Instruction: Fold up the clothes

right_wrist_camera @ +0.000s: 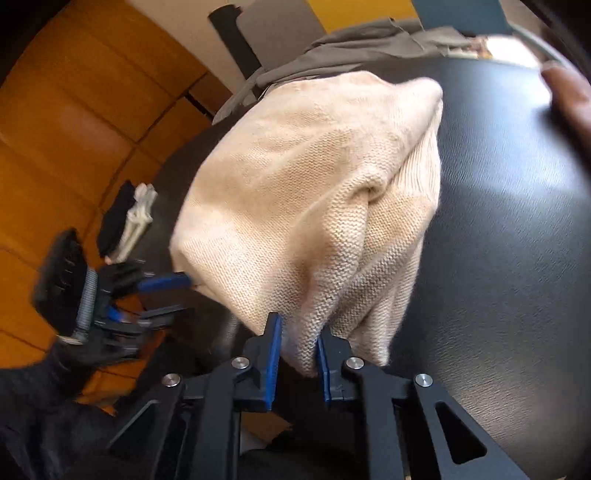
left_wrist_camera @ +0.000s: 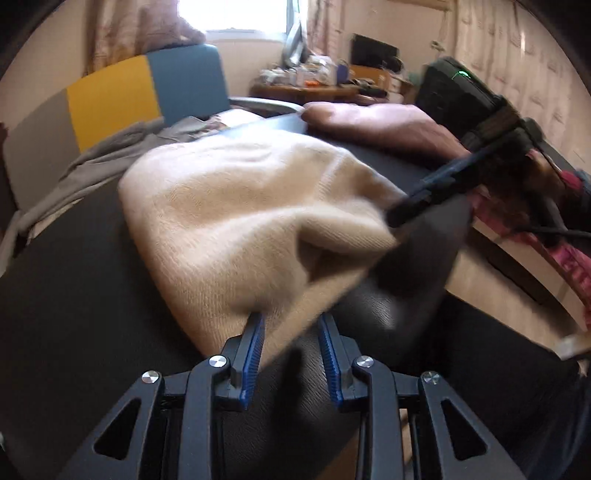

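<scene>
Mid-fold: we hold the cream sweater [left_wrist_camera: 236,221] on the black table [left_wrist_camera: 74,295], near its front edge. Left gripper [left_wrist_camera: 291,332] and right gripper [right_wrist_camera: 297,343] each pinch a sweater corner, jaws narrow. Next: carry both corners evenly toward the table's far edge.

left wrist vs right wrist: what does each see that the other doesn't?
Only the left wrist view shows the bright window, the cluttered wooden desk and the dark monitor.

Only the right wrist view shows the orange wooden panels and the small black-and-white folded items by the table edge.

Both show the cream knit sweater on the black table, the grey garment behind it, and each other: the right gripper and the left gripper, both at the sweater's edge.
</scene>
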A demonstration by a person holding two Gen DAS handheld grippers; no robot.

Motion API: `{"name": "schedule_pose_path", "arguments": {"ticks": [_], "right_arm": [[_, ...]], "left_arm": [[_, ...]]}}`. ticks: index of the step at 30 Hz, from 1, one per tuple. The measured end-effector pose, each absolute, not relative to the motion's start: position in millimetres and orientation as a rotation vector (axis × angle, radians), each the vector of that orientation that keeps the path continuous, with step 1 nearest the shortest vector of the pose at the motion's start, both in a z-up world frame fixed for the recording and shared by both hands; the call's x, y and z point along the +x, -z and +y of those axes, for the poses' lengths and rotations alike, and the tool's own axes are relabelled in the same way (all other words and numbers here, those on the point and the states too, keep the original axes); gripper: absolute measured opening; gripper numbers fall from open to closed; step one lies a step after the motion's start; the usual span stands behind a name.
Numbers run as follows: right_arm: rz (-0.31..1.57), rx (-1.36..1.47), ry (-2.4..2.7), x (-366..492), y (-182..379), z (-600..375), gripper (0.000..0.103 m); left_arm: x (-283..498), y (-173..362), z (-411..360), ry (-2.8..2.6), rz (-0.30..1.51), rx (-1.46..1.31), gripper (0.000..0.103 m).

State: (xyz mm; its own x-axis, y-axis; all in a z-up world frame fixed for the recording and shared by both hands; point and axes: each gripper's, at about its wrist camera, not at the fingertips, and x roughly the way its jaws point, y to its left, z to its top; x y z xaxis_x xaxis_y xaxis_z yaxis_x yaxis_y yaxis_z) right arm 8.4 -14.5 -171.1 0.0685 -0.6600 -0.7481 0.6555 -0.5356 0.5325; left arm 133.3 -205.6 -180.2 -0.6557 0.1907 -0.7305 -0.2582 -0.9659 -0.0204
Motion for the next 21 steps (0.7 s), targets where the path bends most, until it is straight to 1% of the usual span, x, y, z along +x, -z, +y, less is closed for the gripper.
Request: {"name": "schedule_pose_path", "arguments": {"ticks": [1,2,4,7,9,10,11,12,15,16,19,20,21], "right_arm": [[0.015,1.339,1.682,9.6,171.2,-14.9,0.017],[0.054,1.340,1.706,12.1,169.9,-15.7,0.012],[0.091,1.333,1.742,15.7,165.5,-15.8,0.009],[0.100,1.278,1.780,21.1,145.5,-13.1,0.008],[0.093,1.218,1.798,25.9,127.0,-7.7,0.007],[0.107,1.233,1.810,26.1,129.0,-4.2,0.007],[0.121,1.248,1.823,26.3,131.0,-0.6,0.007],[0.135,1.263,1.835,26.4,133.2,2.9,0.007],[0.155,1.377,1.859,18.1,167.5,9.4,0.006],[0.161,1.415,1.866,15.3,178.8,11.5,0.006],[0.120,1.399,1.848,16.2,178.7,13.5,0.007],[0.107,1.394,1.842,16.5,178.6,14.2,0.008],[0.116,1.393,1.840,15.9,176.9,15.2,0.008]], "left_arm": [[133.6,177.1,-207.3,-2.685,0.114,-1.121,0.030],[133.8,174.2,-208.7,-2.719,0.110,-1.087,0.030],[131.8,176.6,-203.9,-2.768,0.250,-1.082,0.030],[124.8,195.6,-202.4,-2.703,0.424,-1.173,0.030],[126.8,199.0,-199.1,-2.624,0.494,-1.161,0.028],[131.0,198.1,-200.8,-2.584,0.512,-1.156,0.025],[133.3,197.0,-204.7,-2.554,0.509,-1.162,0.019],[135.5,196.0,-208.6,-2.525,0.505,-1.168,0.015],[140.9,194.5,-213.9,-2.430,0.528,-1.191,0.008],[142.8,194.2,-215.1,-2.400,0.540,-1.201,0.008],[142.6,200.5,-228.7,-2.331,0.451,-1.311,0.008],[147.1,199.2,-233.2,-2.322,0.423,-1.309,0.007],[149.5,193.8,-239.7,-2.304,0.323,-1.306,0.007]]}}
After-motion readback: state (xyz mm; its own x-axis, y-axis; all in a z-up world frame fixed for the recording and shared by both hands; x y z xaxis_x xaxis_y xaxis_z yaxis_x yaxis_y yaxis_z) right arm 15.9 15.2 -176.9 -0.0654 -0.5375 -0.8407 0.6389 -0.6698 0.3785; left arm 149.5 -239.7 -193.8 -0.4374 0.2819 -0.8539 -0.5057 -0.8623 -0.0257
